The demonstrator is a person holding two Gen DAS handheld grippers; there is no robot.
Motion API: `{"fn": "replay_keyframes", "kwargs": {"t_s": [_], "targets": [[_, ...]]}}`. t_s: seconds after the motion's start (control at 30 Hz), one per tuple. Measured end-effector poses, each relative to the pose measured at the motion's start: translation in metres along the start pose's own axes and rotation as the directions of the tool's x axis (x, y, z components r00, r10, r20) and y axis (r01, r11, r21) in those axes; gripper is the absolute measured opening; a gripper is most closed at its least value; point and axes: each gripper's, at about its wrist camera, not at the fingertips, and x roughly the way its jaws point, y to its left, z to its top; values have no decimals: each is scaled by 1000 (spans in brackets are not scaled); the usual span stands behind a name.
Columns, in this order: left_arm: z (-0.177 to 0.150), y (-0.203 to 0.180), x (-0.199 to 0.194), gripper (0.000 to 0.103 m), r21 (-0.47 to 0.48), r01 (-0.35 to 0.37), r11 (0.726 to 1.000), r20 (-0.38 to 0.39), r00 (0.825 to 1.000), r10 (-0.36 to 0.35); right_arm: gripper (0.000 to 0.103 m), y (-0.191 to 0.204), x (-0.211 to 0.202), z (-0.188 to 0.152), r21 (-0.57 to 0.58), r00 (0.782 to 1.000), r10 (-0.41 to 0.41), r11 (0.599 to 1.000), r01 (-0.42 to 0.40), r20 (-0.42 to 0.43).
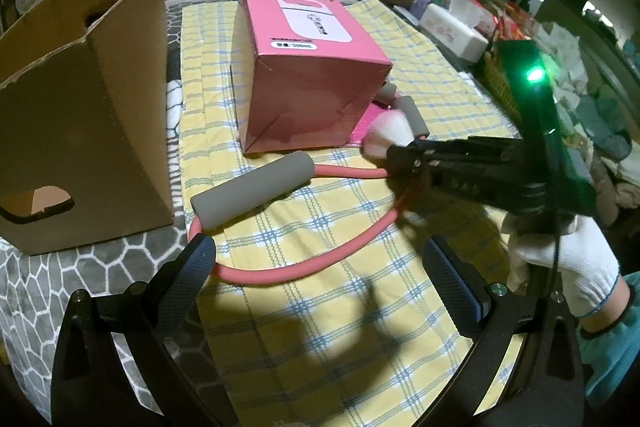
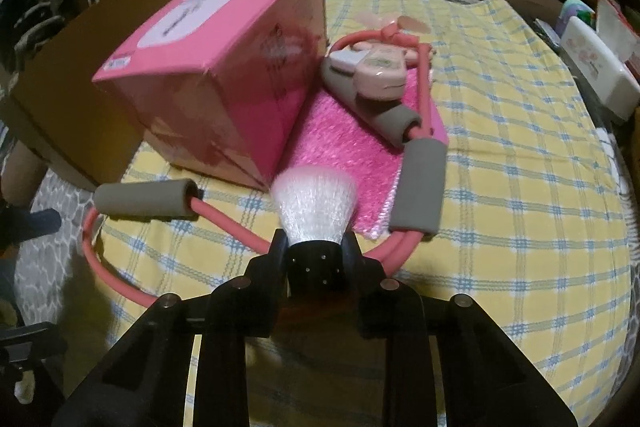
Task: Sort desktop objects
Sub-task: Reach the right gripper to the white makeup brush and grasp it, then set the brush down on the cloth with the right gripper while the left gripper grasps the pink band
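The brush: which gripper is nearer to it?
Right. The right gripper is shut on the brush at its black base. The left gripper is open, apart from it over the checked cloth.

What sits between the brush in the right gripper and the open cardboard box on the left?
The pink box stands partly on that line, beside the cardboard box. The exercise band lies flat below. The right gripper is shut on the brush; lifting over them looks feasible.
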Motion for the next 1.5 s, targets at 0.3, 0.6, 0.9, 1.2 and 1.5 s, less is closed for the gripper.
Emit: {"fn": "replay_keyframes", "kwargs": {"t_s": [0.3,0.6,0.9,1.2,1.5], "targets": [[6,-26,13,103,43,41,998,-28,999,-40,26,-56,-47,-2,216,987,46,973,-79,154],[25,-70,19,103,127,44,991,-11,999,-43,26,-83,-64,-4,273,981,44,957,-96,190],[10,-82,61,102,242,-44,969,-60,996,60,26,-93,-66,-11,299,979,55,948,-113,196],[-2,-77,87,45,338,-106,935,-120,981,154,27,-94,-64,-11,307,978,71,943,-129,194],[-7,-78,83,55,360,-105,927,-103,983,152,27,-89,-59,-11,292,982,74,948,-124,175]]}}
